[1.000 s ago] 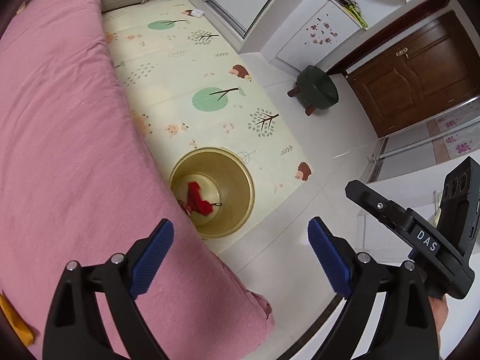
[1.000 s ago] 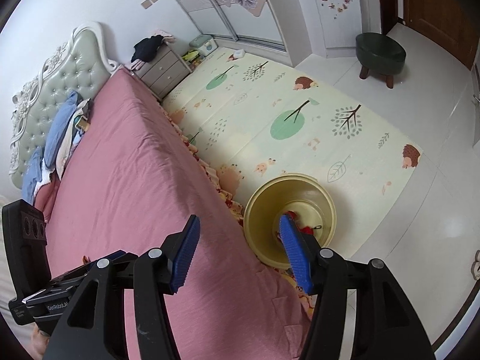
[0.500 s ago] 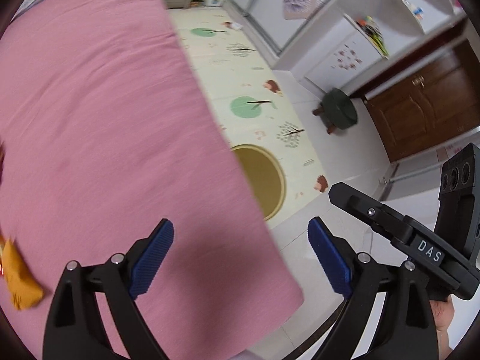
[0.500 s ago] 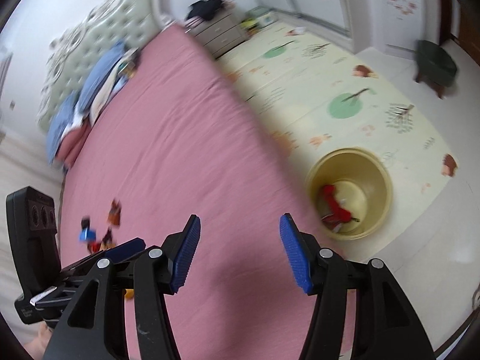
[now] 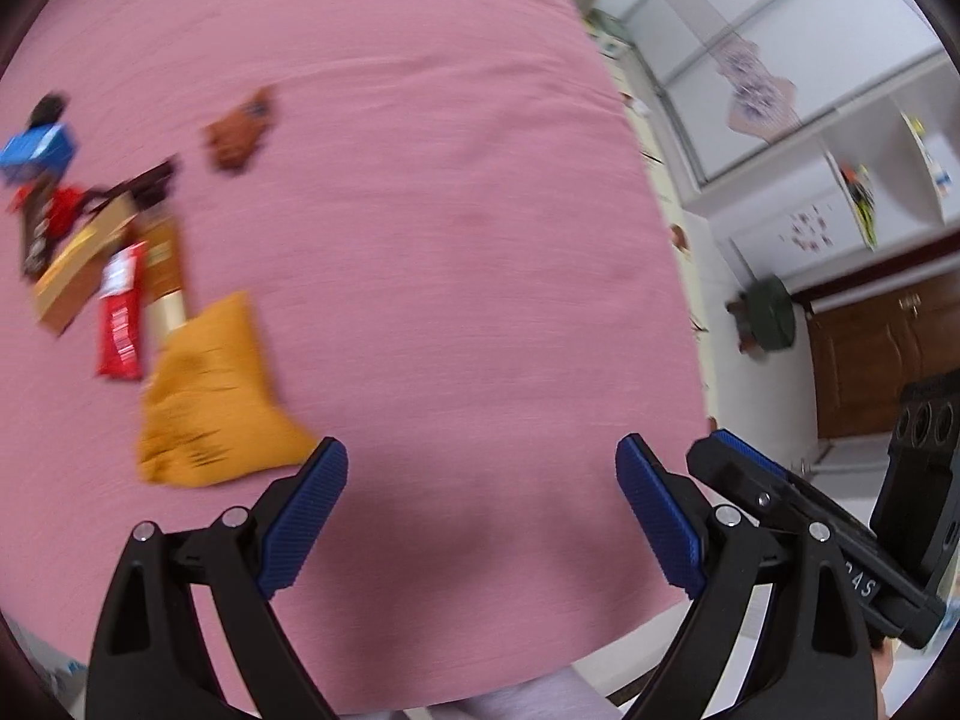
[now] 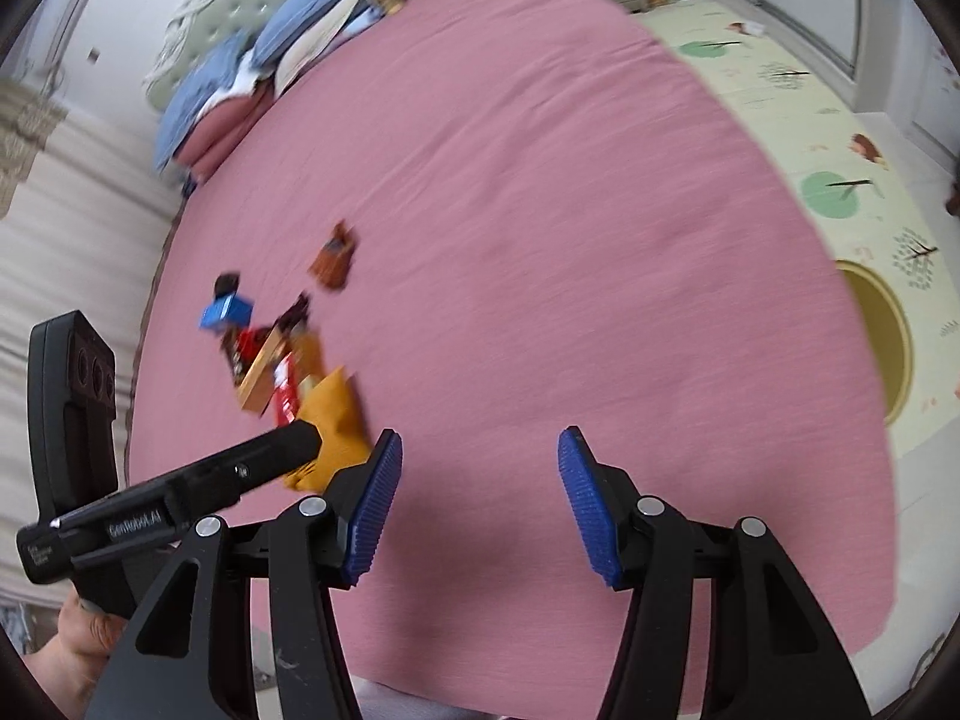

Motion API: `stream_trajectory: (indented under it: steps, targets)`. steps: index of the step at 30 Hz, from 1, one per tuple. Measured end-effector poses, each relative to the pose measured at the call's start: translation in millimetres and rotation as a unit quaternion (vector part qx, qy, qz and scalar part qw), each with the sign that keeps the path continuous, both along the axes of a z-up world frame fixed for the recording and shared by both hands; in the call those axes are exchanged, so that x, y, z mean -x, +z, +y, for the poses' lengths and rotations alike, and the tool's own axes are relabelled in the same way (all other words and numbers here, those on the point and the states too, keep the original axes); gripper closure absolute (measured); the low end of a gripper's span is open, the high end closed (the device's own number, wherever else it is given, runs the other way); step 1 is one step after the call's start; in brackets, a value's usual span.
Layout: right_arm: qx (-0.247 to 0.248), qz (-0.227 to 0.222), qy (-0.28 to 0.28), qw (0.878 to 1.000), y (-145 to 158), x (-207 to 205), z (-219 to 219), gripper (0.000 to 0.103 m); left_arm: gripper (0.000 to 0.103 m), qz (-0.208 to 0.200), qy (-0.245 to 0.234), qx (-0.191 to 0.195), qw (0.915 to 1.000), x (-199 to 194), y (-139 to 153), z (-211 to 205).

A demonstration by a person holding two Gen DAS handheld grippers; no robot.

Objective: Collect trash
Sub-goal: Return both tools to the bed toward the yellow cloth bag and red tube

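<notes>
Several pieces of trash lie in a heap on the pink bed (image 5: pixel 450 210): an orange bag (image 5: pixel 207 396), a red wrapper (image 5: pixel 122 318), a tan cardboard box (image 5: pixel 78 270), a blue box (image 5: pixel 39 147) and a brown wrapper (image 5: pixel 237 132). The same orange bag (image 6: pixel 333 420) and blue box (image 6: pixel 225 312) show in the right wrist view. My left gripper (image 5: pixel 483 510) hangs open over bare bedding, just right of the orange bag. My right gripper (image 6: pixel 477 504) is open too, with nothing between its fingers. The yellow bin (image 6: pixel 882 342) peeks past the bed's right edge.
Blue and pink pillows (image 6: pixel 288 42) lie at the headboard. A patterned play mat (image 6: pixel 840 138) covers the floor right of the bed. A dark green stool (image 5: pixel 771 315) stands by a wooden door (image 5: pixel 888 354). A hand (image 6: pixel 78 642) holds the left gripper's handle.
Both grippers have swung left from over the yellow bin to over the bed. The trash heap has come into view; the bin has slid to the right edge.
</notes>
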State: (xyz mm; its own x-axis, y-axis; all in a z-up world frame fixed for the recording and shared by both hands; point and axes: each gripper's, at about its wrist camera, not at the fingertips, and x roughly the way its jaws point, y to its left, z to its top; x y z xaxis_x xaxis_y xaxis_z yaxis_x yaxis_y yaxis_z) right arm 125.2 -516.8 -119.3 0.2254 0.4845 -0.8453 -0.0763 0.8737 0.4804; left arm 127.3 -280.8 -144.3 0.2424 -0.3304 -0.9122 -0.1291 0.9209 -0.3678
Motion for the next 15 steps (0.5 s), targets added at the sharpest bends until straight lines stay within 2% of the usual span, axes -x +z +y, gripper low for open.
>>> stream_trajectory:
  steps: [7, 15]
  targets:
    - [-0.007, 0.014, 0.035, 0.999, -18, 7, 78, 0.049, 0.013, 0.012, 0.052, -0.010, 0.9986, 14, -17, 95]
    - [0.002, 0.033, 0.075, 0.997, -49, 2, 150, 0.049, 0.013, 0.025, 0.080, -0.015, 0.9963, 16, -43, 160]
